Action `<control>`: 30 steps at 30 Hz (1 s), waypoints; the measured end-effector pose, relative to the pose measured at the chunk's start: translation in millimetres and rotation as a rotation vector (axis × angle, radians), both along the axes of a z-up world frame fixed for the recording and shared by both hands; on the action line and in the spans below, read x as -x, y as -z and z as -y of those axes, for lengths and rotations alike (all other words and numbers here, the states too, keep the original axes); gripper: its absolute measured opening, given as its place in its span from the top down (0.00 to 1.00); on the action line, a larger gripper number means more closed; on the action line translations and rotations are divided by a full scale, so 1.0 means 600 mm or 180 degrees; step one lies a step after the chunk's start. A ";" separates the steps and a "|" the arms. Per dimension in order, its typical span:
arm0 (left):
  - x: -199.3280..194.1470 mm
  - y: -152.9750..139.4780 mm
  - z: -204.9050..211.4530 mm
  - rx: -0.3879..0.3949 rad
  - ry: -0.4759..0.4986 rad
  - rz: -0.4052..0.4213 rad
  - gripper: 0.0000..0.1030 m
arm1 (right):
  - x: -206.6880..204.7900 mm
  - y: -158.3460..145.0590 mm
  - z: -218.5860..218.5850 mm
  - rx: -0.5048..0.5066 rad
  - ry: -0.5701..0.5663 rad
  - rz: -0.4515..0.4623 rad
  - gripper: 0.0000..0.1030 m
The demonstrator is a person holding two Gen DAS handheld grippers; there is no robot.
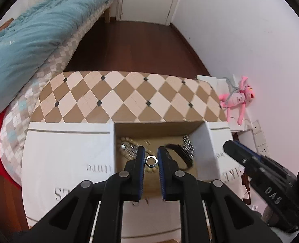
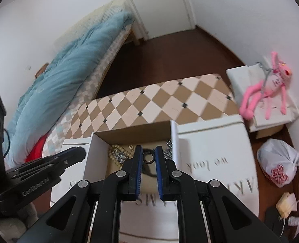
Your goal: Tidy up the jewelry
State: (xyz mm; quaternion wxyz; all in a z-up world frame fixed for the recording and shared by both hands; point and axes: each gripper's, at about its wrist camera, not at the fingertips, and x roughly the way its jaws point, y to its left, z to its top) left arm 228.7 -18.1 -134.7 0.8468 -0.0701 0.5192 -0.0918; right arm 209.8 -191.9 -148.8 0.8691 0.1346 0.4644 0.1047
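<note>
An open cardboard box (image 1: 157,126) with white flaps holds jewelry: a beaded gold necklace (image 1: 127,147), a black band (image 1: 179,154) and silver pieces (image 1: 188,141). My left gripper (image 1: 151,160) is shut on a small silver ring (image 1: 151,160), held above the box opening. My right gripper (image 2: 148,157) is shut on a small dark ring (image 2: 148,157), also above the box (image 2: 133,131). Each gripper shows at the edge of the other's view, the right one (image 1: 236,149) and the left one (image 2: 76,152).
The box sits on a checkered tan and cream surface (image 1: 129,95). A bed with a blue quilt (image 1: 28,40) lies left. A pink plush toy (image 2: 270,89) rests on a white box at right. A white plastic bag (image 2: 279,162) lies on the dark wood floor.
</note>
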 end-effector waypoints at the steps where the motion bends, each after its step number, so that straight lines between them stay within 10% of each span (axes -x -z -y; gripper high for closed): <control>1: -0.012 0.004 -0.004 0.0002 0.0010 -0.0040 0.90 | -0.013 0.001 -0.002 -0.0026 -0.0014 -0.0024 0.87; 6: -0.051 0.019 -0.019 -0.0073 -0.0094 -0.0235 0.88 | -0.083 0.029 -0.017 -0.0076 -0.0169 -0.0343 0.87; 8: -0.060 0.021 -0.024 -0.0089 -0.0136 -0.0278 0.78 | -0.104 0.044 -0.025 -0.0066 -0.0257 -0.0514 0.86; 11: -0.060 0.015 -0.031 -0.0182 -0.0220 -0.0198 0.33 | -0.123 0.060 -0.028 -0.0025 -0.0256 -0.0692 0.79; 13: -0.055 0.006 -0.038 -0.0207 -0.0251 -0.0125 0.29 | -0.124 0.059 -0.023 -0.0052 -0.0217 -0.0684 0.62; 19: -0.031 -0.001 -0.056 -0.0401 -0.0364 -0.0043 0.03 | -0.106 0.036 0.002 -0.0010 -0.0090 -0.0581 0.55; 30: 0.035 0.024 -0.045 -0.0676 -0.0408 -0.0019 0.00 | -0.038 0.031 0.000 0.0858 0.0015 -0.0538 0.11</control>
